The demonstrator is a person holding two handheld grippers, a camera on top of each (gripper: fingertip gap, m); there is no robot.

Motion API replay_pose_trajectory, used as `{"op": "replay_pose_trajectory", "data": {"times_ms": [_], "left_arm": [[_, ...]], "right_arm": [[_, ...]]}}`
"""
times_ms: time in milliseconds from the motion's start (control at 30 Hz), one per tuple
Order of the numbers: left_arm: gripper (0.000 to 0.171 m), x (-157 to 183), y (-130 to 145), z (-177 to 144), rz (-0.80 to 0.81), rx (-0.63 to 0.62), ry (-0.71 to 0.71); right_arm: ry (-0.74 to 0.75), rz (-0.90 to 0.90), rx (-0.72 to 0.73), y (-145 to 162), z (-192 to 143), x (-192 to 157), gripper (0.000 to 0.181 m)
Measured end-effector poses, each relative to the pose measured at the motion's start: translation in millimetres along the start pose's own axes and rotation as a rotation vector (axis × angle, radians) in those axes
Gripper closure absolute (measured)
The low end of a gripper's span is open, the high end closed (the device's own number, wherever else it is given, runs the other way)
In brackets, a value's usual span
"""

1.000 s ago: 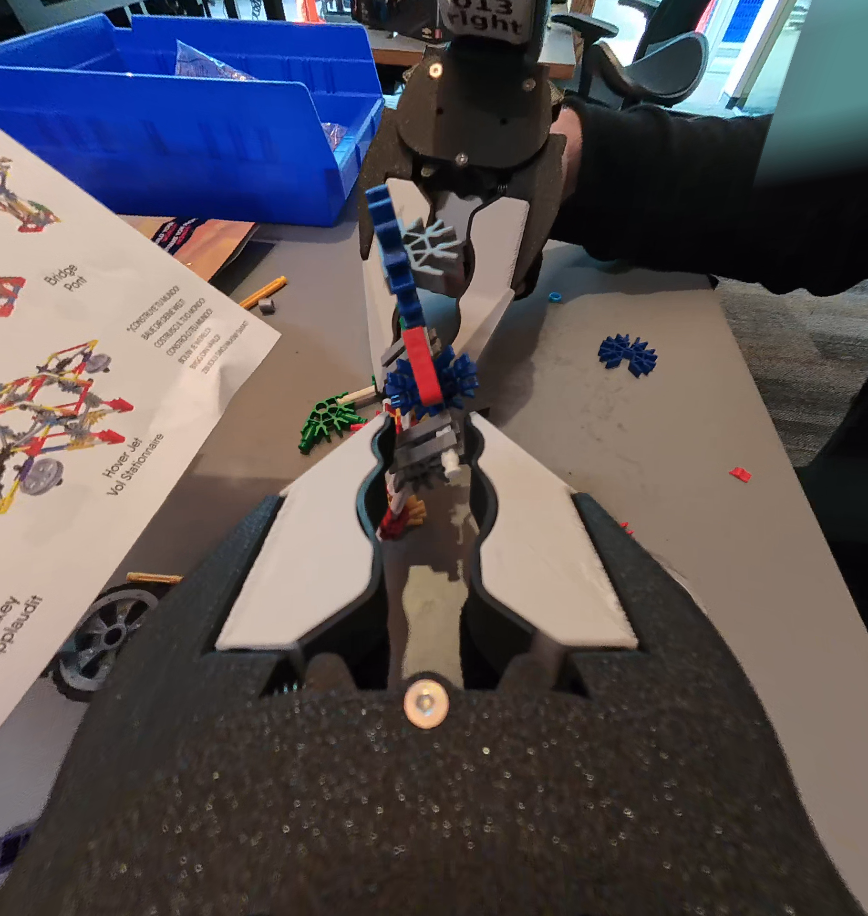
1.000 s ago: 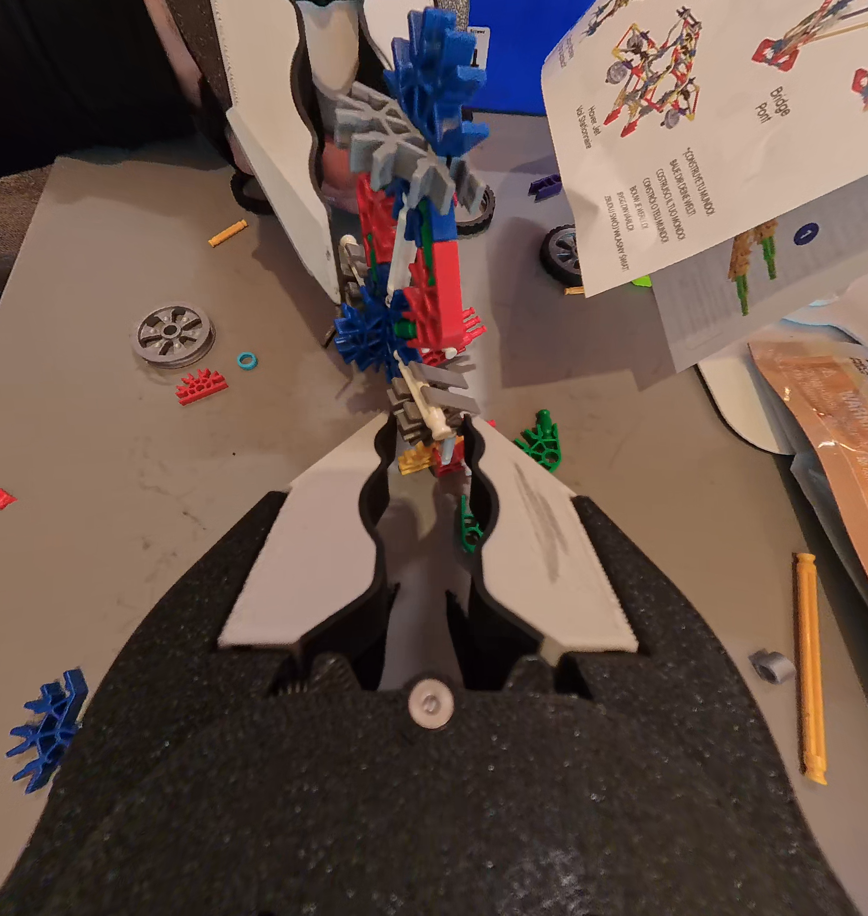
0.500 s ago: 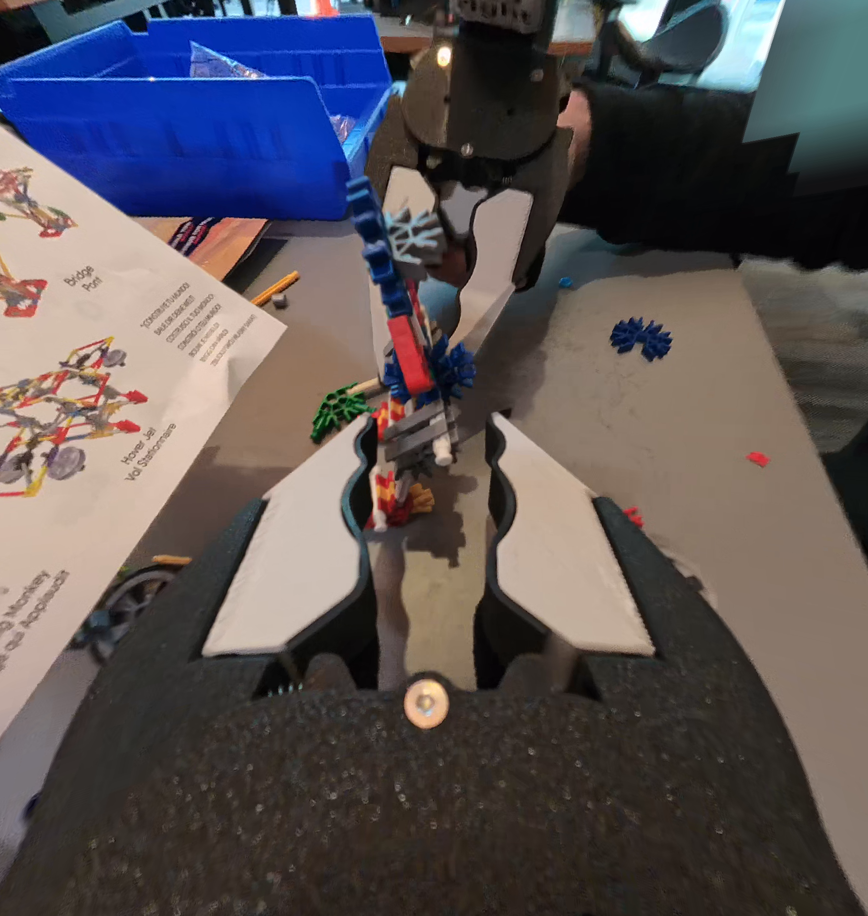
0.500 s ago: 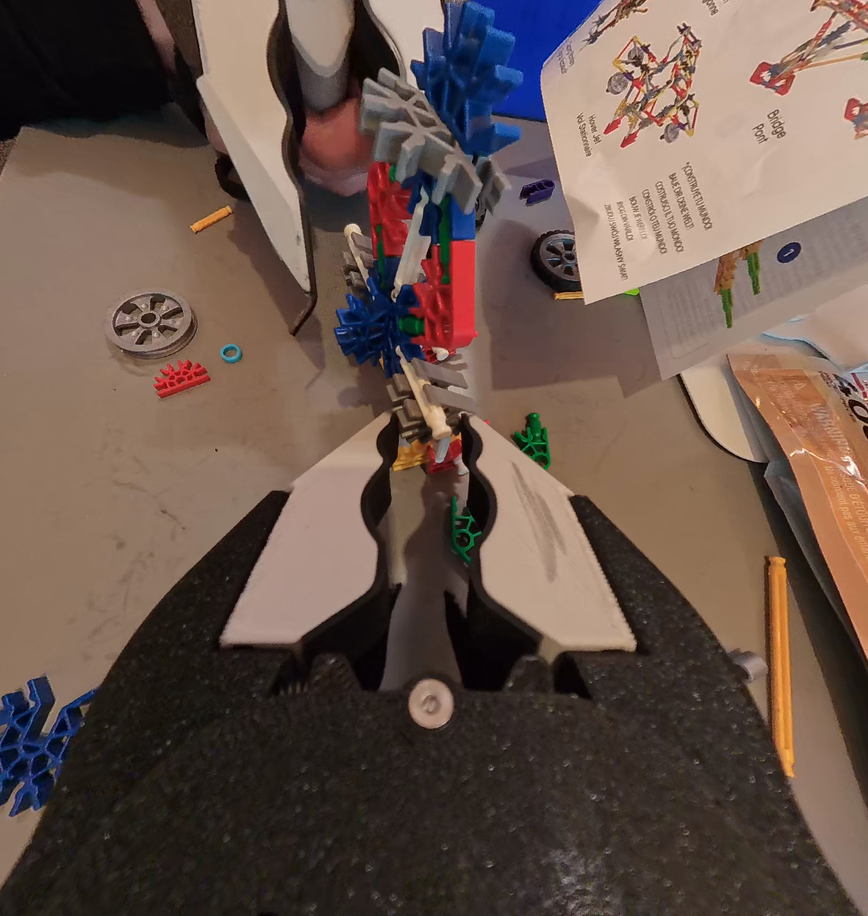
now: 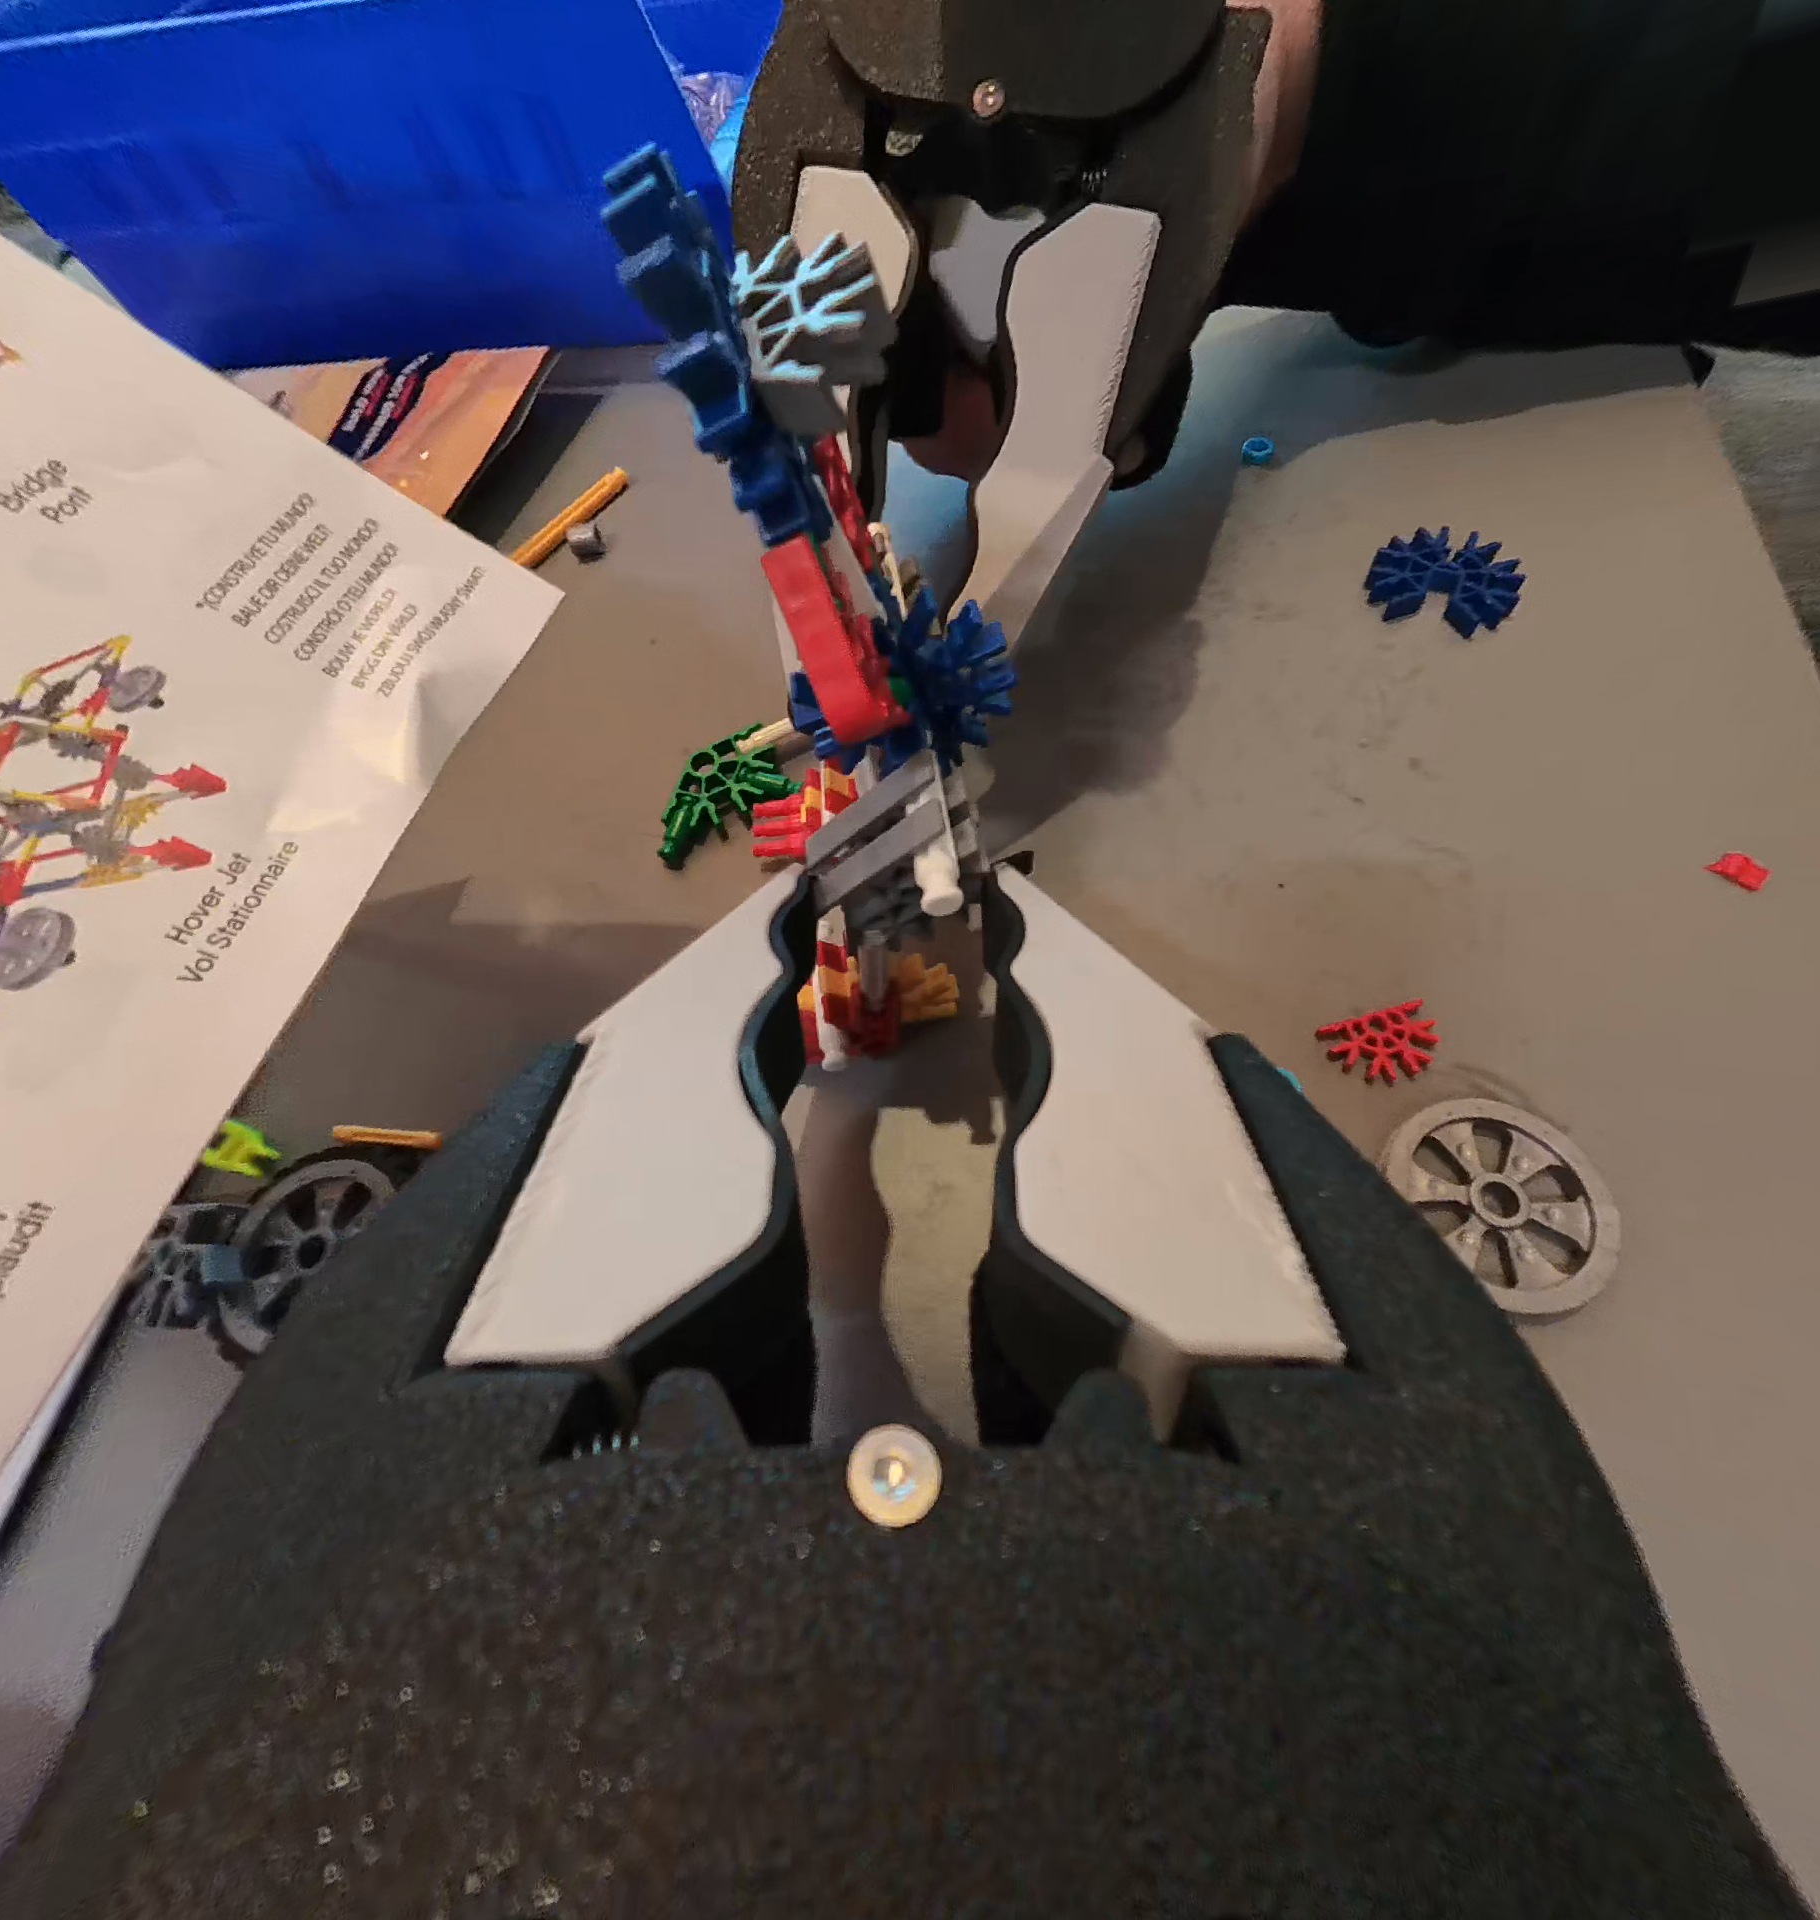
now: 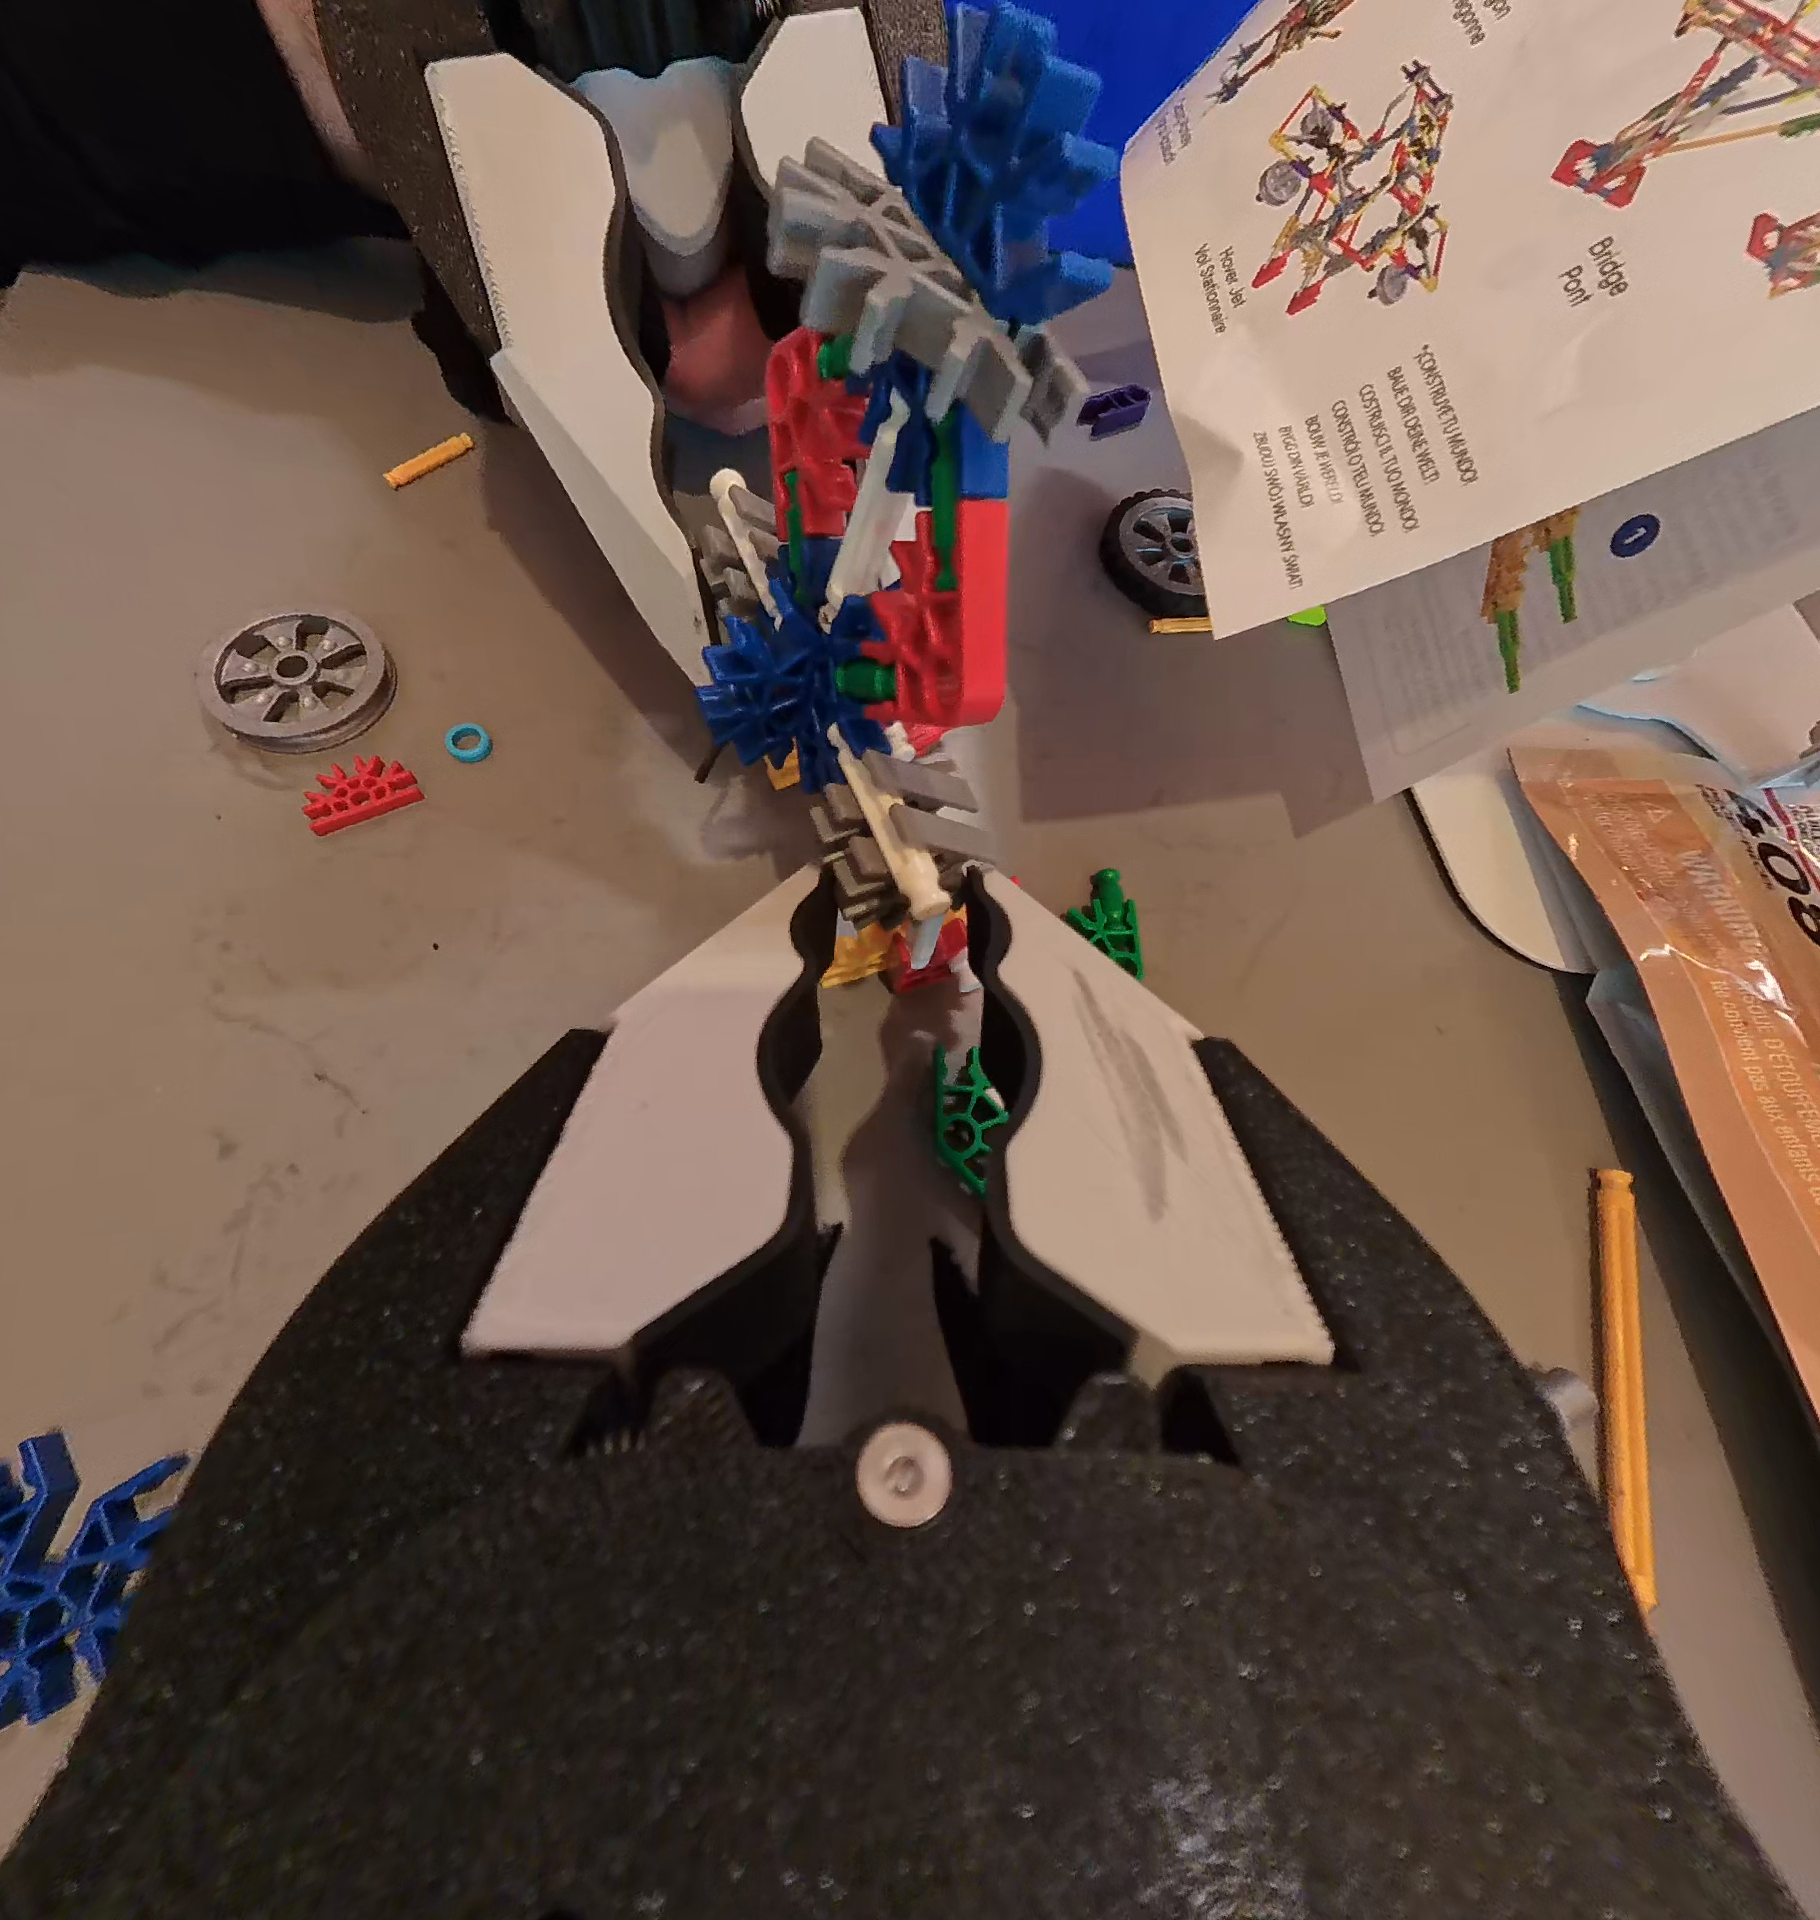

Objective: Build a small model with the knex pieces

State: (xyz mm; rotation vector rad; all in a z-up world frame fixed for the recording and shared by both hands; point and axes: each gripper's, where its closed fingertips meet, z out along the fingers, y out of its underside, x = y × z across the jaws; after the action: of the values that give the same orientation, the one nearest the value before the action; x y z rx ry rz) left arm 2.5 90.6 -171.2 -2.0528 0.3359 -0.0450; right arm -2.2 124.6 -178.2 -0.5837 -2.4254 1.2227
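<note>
A model of red, blue, grey and white construction pieces [image 5: 844,644] stands tilted on the grey table, with a blue and a grey snowflake connector at its top. My left gripper [image 5: 901,888] is shut on the grey connectors and white rod low on the model. My right gripper [image 6: 895,883] is shut on the same low grey part of the model [image 6: 937,613] from the opposite side. The right gripper's finger [image 5: 1051,416] comes down beside the model in the left wrist view. The left gripper's finger [image 6: 573,364] shows beside it in the right wrist view.
A blue bin [image 5: 314,156] and an instruction sheet [image 5: 158,675] lie at the left. Loose parts lie around: a grey wheel [image 5: 1498,1205], blue connectors [image 5: 1446,577], a red connector [image 5: 1379,1039], a green connector [image 6: 968,1122], a yellow rod [image 6: 1618,1382], a tyre [image 6: 1160,551]. A brown bag [image 6: 1716,1039] is at the right. Spacing between my two grippers at the tips: around 4 centimetres. Between my left fingertips and the grey wheel [image 5: 1498,1205] there is roughly 11 centimetres. Seen from the right wrist view [image 6: 293,665] as well.
My left gripper opened wider half a second ago and has narrowed again onto the grey connectors, moving closer to the model. My right gripper has kept its hold.
</note>
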Motion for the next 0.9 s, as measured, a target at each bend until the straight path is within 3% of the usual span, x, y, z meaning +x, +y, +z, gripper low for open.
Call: {"op": "replay_pose_trajectory", "data": {"times_ms": [100, 900], "left_arm": [[0.143, 0.8, 0.2, 0.4, -0.045, 0.004, 0.026], [0.143, -1.5, -5.9, -6.5, 0.032, 0.024, -0.017]], "right_arm": [[0.012, -0.013, 0.004, -0.2, 0.4, 1.2, 0.157], [0.024, -0.034, 0.025, -7.0, -13.5, 3.7, 0.152]]}}
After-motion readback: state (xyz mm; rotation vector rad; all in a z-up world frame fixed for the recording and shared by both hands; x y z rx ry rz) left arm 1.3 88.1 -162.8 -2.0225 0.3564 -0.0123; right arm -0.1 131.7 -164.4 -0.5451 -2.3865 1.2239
